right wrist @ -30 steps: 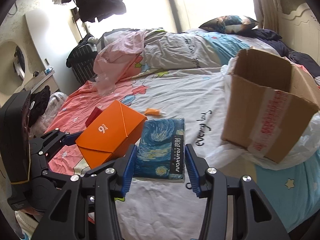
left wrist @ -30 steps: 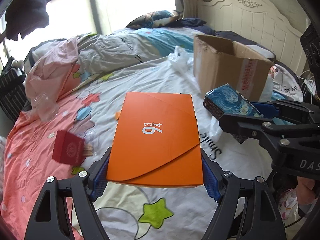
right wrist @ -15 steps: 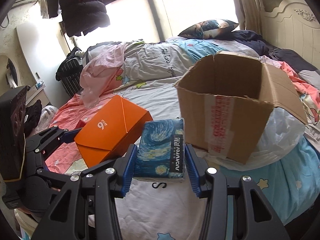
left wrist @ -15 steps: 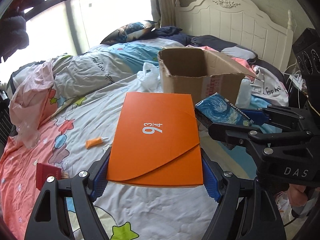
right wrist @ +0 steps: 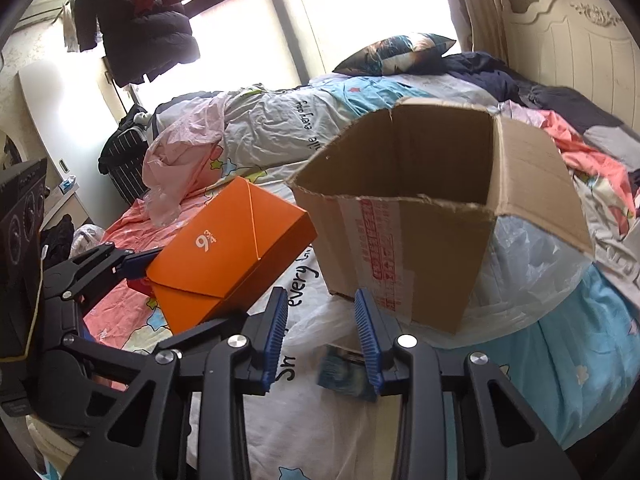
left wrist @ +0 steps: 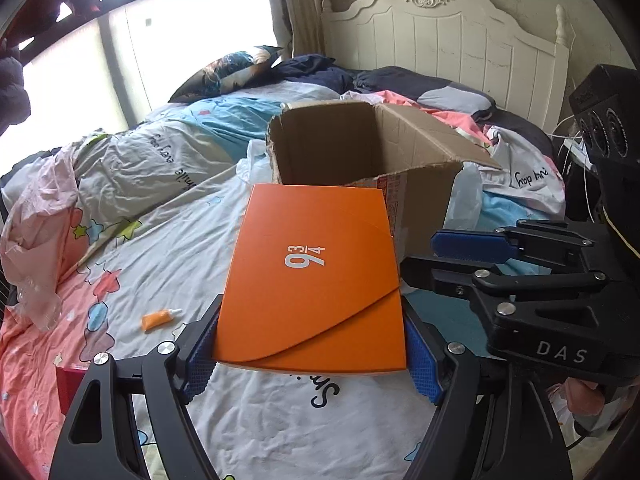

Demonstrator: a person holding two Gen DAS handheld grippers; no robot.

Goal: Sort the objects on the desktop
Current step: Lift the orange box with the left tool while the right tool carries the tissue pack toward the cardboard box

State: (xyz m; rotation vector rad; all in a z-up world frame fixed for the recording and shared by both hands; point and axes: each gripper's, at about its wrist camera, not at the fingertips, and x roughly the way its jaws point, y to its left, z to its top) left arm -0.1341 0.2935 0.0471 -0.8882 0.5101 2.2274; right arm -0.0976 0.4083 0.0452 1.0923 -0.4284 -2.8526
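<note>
An orange box (left wrist: 312, 280) marked 9¾ is clamped between the blue pads of my left gripper (left wrist: 312, 346), held above the bed just short of an open cardboard box (left wrist: 352, 148). The right wrist view shows the same orange box (right wrist: 232, 252) in the left gripper (right wrist: 120, 260), left of the cardboard box (right wrist: 420, 256). My right gripper (right wrist: 320, 300) stands open with nothing between its fingers. A blurred starry-blue box (right wrist: 344, 372) is below its right finger, over the bedsheet. The right gripper (left wrist: 424, 254) shows at the right of the left wrist view.
A small orange tube (left wrist: 158, 318) and a red box (left wrist: 68, 384) lie on the sheet at left. A white plastic bag (right wrist: 528, 272) sits around the carton's base. Crumpled pink cloth (right wrist: 180, 168), pillows and a white headboard (left wrist: 440, 40) lie beyond.
Both grippers have moved closer to the cardboard box. The right gripper has opened and the starry-blue box has dropped out from between its fingers. The left still holds the orange box.
</note>
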